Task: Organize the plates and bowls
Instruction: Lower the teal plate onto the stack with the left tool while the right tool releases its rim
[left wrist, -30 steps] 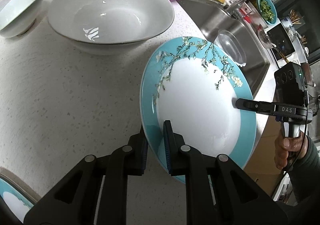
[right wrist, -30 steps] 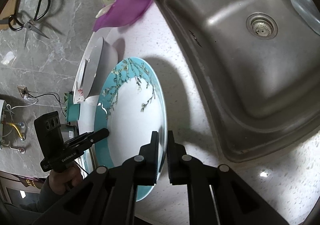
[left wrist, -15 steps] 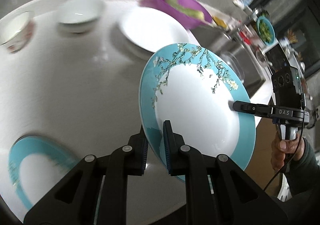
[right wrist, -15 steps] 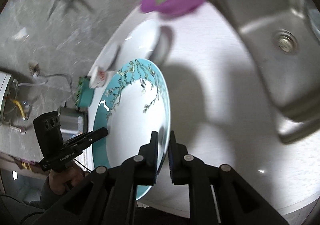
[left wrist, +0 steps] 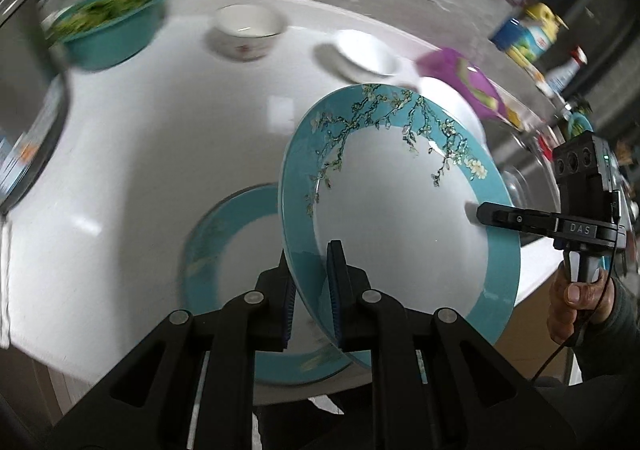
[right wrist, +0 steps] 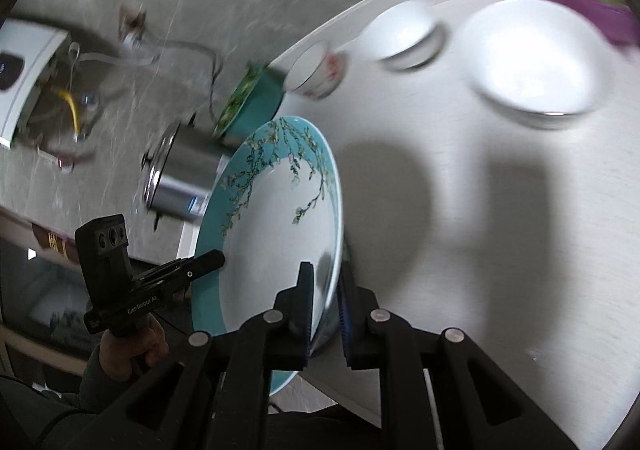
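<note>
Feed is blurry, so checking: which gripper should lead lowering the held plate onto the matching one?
Left, probably. The left gripper grips the held plate on the edge nearest the plate on the counter; the right gripper holds the far edge.

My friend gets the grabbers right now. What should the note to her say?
Left gripper: shut on the near rim of the blossom plate.
Right gripper: shut on the opposite rim of that plate, which is tilted in the air above the counter.
Below it on the counter lies a matching teal plate, flat.
Further back: a flower-print bowl, a small white bowl, a large white bowl. All are apart, not stacked.
Done: the plate is lifted.
Left: probably set it on the matching plate, then gather the bowls.
</note>
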Motion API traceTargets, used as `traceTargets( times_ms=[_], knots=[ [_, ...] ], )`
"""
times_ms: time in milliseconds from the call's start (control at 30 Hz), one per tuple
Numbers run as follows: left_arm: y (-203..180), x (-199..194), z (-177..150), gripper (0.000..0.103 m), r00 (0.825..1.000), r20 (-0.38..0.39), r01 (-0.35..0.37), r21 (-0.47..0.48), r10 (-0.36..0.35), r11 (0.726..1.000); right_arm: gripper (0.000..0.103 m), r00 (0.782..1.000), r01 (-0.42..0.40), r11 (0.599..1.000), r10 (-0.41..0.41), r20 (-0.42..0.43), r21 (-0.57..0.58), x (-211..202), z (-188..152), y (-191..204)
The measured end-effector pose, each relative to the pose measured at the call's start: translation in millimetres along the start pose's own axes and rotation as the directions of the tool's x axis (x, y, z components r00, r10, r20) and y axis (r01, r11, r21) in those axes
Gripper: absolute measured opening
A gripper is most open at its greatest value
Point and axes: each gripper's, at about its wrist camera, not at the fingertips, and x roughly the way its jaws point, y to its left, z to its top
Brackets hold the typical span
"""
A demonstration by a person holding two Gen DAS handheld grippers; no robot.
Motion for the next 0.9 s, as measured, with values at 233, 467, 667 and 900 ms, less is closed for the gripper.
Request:
traceTargets(
  times_ms=[233,467,667,900],
  knots=[
    [59.1,-0.1,-32.5,0.014,0.999,-0.024,-0.037,-0.065,0.036,0.997,0.016,0.997,0.02,0.999,-0.023,-0.075,-0.046,53.6,-5.6,17.5],
    [81.4,13.7,-56.4,0.015,0.998,-0.055,-0.046,-0.072,0.042,0.996,0.016,0.99,0.085,0.994,-0.093,-0.105,-0.075,80.7,-13.0,18.5],
    [74.9,26.3,-62.2,0.015,0.996,-0.065,-0.059,-0.045,0.056,0.997,0.016,0.979,0.157,0.98,-0.171,-0.111,-0.12,90.1,-21.5,17.7],
    [65.1,46.9,-55.7,0.015,0.996,-0.076,-0.058,-0.039,0.054,0.998,0.016,0.969,0.209,0.966,-0.226,-0.099,-0.154,93.0,-26.2,15.3]
  ],
)
